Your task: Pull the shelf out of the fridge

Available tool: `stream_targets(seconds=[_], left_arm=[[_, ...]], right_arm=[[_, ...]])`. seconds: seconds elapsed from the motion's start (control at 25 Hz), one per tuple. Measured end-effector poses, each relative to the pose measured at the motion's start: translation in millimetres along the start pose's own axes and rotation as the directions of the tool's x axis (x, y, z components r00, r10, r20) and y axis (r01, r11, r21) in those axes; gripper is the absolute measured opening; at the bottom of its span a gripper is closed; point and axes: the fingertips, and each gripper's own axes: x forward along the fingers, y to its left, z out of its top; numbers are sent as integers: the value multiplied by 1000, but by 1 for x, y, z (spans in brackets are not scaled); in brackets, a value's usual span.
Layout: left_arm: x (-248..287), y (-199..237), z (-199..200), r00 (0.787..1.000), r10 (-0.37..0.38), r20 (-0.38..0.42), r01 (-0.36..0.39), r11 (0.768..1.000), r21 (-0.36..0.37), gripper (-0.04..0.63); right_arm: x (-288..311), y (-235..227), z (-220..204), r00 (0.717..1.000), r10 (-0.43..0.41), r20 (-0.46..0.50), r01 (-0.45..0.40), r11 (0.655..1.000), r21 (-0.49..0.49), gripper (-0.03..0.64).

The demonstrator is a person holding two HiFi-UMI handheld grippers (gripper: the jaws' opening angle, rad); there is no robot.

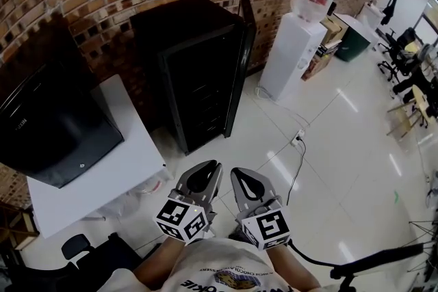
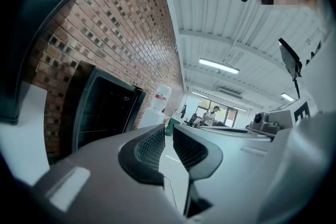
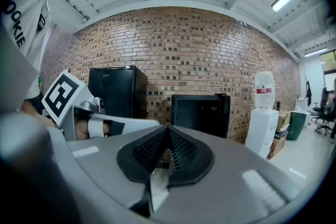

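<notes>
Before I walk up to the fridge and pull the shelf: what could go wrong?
The cable lies on the floor ahead; it could snag a foot. The fridge door stands close beside the opening of the fridge; a shelf sliding out may catch it. The right gripper is shut and the left gripper barely parted; both must open first.

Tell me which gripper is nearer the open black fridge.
Left. The left gripper is straight in front of the fridge, well short of it; the right gripper is alongside, offset farther right.
</notes>
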Motion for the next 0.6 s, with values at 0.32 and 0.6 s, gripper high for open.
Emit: stream_targets(seconds=[0.32, 0.6], left_arm=[[28, 23, -4, 999, 47, -1, -47, 999, -25, 23], [83, 47, 9, 994, 98, 57, -95, 994, -48, 23]], right_arm=[[35, -33, 6, 999, 35, 30, -34, 999, -20, 5], [85, -75, 20, 988, 148, 53, -145, 988, -57, 5]])
